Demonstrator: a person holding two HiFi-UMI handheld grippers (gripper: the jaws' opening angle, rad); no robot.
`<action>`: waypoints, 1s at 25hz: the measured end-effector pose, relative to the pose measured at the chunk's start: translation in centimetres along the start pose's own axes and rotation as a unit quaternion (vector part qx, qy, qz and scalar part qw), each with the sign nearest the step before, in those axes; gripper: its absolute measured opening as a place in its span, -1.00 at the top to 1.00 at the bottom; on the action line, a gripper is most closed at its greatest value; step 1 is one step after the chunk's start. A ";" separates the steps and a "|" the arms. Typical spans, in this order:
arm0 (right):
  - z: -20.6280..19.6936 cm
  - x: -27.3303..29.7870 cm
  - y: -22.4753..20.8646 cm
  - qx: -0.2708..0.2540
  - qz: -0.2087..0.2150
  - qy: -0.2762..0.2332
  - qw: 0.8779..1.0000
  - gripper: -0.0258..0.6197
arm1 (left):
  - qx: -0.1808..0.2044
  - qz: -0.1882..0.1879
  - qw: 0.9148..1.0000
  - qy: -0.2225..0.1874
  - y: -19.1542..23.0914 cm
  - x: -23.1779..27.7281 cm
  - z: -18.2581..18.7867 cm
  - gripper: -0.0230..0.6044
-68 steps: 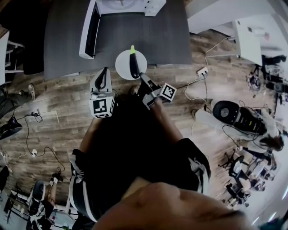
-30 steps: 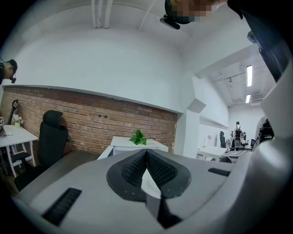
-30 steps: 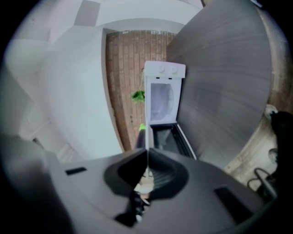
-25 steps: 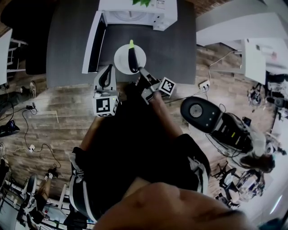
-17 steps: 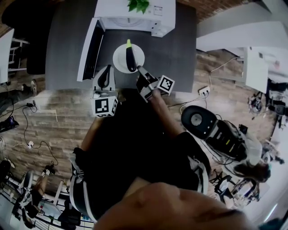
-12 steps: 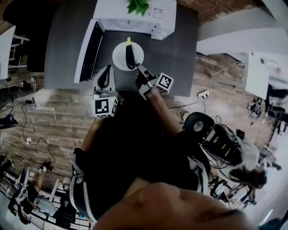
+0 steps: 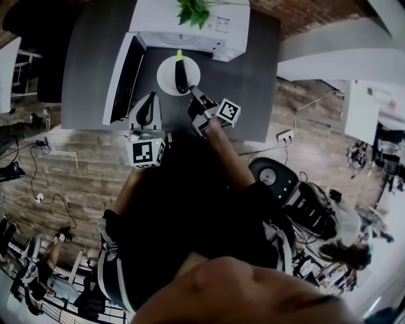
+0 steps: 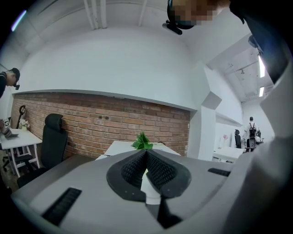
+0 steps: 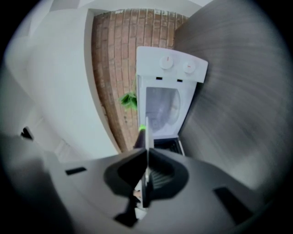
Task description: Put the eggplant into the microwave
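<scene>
And there was the right gripper (image 9: 146,157), jaws pinched tight on the near rim of the white plate (image 7: 166,79), which showed as a thin white edge between the pads. On that plate lay the eggplant (image 7: 181,74), dark, with its green stem pointing at the microwave (image 7: 190,28). The microwave stood at the table's (image 7: 253,76) far edge, its door (image 7: 121,79) swung wide to the left and the cavity open (a leafy plant (image 7: 193,9) sat on top). The plate was just in front of that opening; whether it was clear of the table I could not tell.

The left gripper (image 8: 146,157) hung back near the table's front edge, jaws closed together on nothing.

This looked like the carry-in step. The next move would call for a level push forward through the opening, keeping the eggplant from rolling, then releasing the rim.
</scene>
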State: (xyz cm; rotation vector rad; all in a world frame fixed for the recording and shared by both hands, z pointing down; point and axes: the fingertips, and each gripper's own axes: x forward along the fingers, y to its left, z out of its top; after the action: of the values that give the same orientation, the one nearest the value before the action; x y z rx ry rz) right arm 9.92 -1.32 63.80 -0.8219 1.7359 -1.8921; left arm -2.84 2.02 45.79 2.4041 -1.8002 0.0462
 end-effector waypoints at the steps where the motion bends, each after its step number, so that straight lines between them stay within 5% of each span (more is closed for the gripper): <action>1: 0.1 0.2 -0.2 0.000 -0.001 -0.003 1.000 0.81 | 0.001 -0.002 1.000 0.001 0.3 0.2 -0.1 0.81; 25: 3.2 5.7 -5.0 -0.008 -0.019 -0.073 0.997 0.81 | 0.010 -0.062 0.998 -0.001 4.6 6.5 0.4 0.81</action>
State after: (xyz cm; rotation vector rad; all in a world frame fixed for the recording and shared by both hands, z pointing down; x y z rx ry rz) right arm 8.36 -6.92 69.63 -0.9793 1.6595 -1.7976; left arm -5.46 -5.51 46.47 2.5240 -1.6544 0.0496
